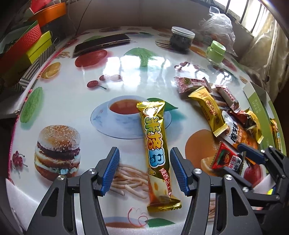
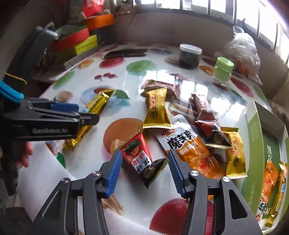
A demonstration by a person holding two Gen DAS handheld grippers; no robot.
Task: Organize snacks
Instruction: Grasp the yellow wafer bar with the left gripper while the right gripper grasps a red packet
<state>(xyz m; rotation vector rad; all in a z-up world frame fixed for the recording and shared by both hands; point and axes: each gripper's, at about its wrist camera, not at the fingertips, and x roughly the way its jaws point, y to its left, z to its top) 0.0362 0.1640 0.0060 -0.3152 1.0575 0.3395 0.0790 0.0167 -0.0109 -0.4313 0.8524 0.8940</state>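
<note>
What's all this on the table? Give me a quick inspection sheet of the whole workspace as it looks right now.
Surface: glossy tablecloth printed with food pictures; window glare on it.
Job's things: long gold snack bar lying flat between the left gripper's fingers; red triangular packet between the right gripper's fingers; loose pile of wrapped snacks beside it; green box at the right edge, already holding some packets.
Clutter: phone, dark-filled jar, small green-lidded jar, plastic bag.
Grippers: left gripper open, right gripper open; neither is gripping.
Cables: thin dark wire behind the table.
Surroundings: stacked coloured boxes on the left; window at the back.
</note>
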